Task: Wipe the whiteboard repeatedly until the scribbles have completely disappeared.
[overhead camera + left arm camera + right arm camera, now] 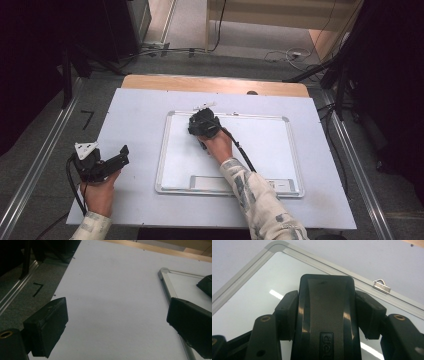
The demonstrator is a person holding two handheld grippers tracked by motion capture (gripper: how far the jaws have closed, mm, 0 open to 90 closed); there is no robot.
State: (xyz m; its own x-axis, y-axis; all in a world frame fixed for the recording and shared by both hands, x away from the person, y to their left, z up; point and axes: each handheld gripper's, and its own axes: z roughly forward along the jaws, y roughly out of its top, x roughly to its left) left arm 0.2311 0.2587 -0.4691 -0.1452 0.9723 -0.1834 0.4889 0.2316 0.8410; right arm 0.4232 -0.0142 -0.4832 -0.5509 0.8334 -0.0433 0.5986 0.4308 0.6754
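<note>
1. Grey floor with metal rails frames the scene in the high view, and centre frame sits a pale table sheet [135, 130] with a wooden table edge [215, 84] peeking out along its far side.
2. Middle of that sheet: a whiteboard [260, 150], silver-framed, lying flat, with a tray strip along its near edge.
3. Over to the right gripper [204, 125] — it sits at the upper left part of the board, close to the far frame rail, the person's right hand [218, 146] wrapped behind it and a patterned sleeve running down to the bottom of the frame.
4. From the right gripper view, the jaws are closed in on a black whiteboard eraser [327, 315], one pad pressed to each long side; the eraser fills the centre of the frame, a bit of lettering at its bottom end.
5. That eraser lies over the glossy board surface, and the board's rounded corner [275, 247] shows at upper left, with a small metal hanger clip [382, 286] on the frame rail at right.
6. Now the left gripper [120, 156]: lower left of the high view, over the bare sheet, well apart from the board's left rail.
7. Its jaws stand wide apart in the left gripper view, with nothing between them but the pale sheet; the board's corner shows at upper right.
</note>
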